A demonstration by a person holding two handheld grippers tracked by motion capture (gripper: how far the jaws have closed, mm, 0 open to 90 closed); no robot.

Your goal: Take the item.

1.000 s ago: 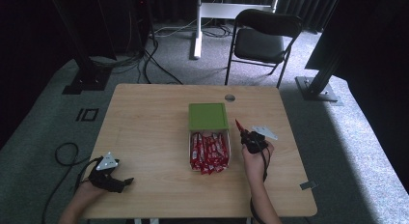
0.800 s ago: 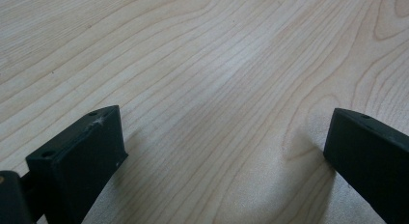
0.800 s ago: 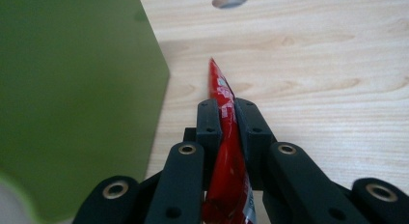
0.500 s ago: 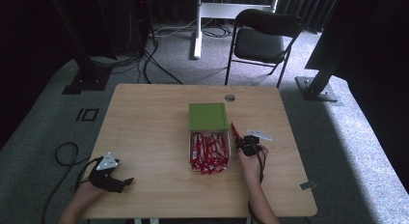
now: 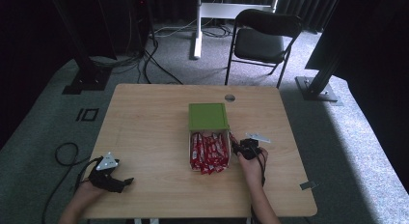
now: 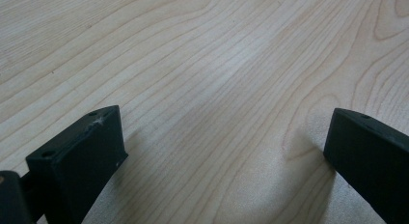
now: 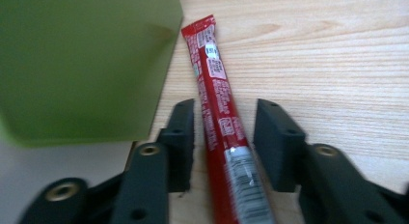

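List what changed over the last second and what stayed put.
The right gripper drew back toward the person and moved closer to the box, with the red stick packet between its jaws. The left gripper stayed resting open near the table's front left corner; the green lid and packets did not shift.

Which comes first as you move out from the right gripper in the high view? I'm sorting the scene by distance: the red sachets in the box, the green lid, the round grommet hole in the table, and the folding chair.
From the right gripper:
1. Red sachets, just to its left in the open box.
2. Green lid, farther up the table, left.
3. Grommet hole, near the table's far edge.
4. Folding chair, on the floor beyond the table.
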